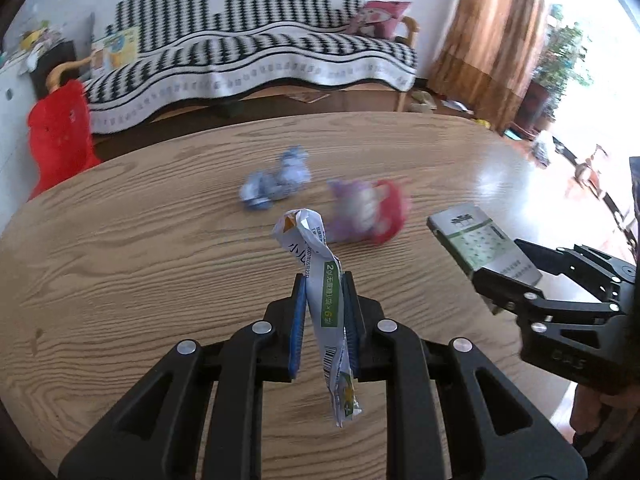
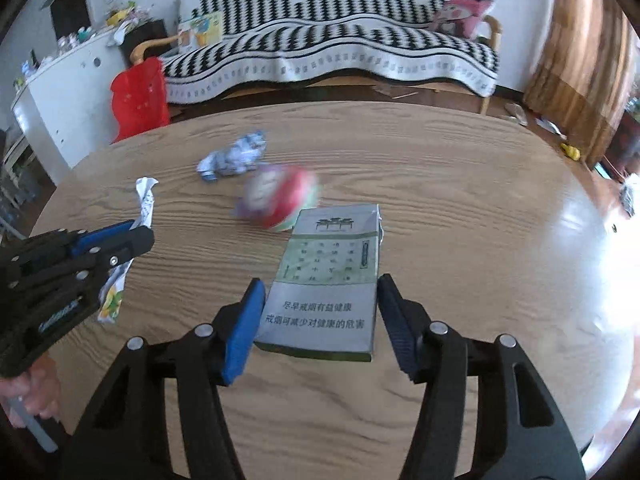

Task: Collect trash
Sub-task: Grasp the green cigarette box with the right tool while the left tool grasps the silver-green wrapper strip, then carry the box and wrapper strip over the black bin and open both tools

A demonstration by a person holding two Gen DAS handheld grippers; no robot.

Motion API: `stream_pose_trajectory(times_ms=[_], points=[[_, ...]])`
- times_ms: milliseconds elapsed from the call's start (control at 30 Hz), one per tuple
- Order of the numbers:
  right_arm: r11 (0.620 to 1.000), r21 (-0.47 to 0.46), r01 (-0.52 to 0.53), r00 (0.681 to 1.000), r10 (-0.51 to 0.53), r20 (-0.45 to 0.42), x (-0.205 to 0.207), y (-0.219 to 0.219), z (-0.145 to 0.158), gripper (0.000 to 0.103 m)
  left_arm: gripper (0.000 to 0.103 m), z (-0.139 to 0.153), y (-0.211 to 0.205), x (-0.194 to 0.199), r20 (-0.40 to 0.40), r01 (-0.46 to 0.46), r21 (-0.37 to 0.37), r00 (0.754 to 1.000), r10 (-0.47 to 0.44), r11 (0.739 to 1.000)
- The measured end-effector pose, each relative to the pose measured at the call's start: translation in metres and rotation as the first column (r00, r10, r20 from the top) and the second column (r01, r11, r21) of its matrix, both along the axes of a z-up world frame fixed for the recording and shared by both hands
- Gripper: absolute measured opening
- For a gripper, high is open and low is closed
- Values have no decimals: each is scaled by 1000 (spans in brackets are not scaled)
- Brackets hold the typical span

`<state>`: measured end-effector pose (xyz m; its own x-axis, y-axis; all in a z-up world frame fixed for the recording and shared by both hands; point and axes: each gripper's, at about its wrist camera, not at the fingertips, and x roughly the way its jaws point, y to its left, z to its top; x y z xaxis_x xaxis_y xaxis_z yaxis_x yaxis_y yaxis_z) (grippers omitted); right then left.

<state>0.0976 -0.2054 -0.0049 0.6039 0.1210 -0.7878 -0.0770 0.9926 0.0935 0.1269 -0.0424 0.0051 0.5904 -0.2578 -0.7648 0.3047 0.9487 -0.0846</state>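
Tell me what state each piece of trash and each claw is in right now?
White sachet wrapper: twisted, pinched in left gripper.
Cigarette pack: lifted off the table, clamped in right gripper.
Blue-white wrapper: crumpled, lying on wooden table.
Red-purple wrapper: crumpled, lying there too.

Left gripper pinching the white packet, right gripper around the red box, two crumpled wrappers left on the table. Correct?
One slip: the box in the right gripper is grey and green, not red, as the right wrist view shows. The rest holds: the left gripper pinches the white packet, and two crumpled wrappers lie on the table.
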Motion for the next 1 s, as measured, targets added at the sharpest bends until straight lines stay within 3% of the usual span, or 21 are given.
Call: stream_pose_trajectory(times_ms=[233, 500, 700, 1000], points=[[987, -11, 163, 986, -163, 19, -53, -107, 13, 57, 17, 10, -104, -20, 19, 160, -22, 987, -160, 987], [919, 16, 394, 919, -394, 23, -132, -250, 17, 57, 17, 11, -228, -59, 27, 341, -50, 940, -340, 939], [852, 32, 523, 852, -524, 15, -194, -331, 13, 57, 17, 6, -316, -97, 20, 461, -90, 887, -461, 883], [736, 82, 672, 741, -670, -54, -275, -427, -14, 57, 17, -22, -425, -157, -10, 625, -116, 776, -630, 772]])
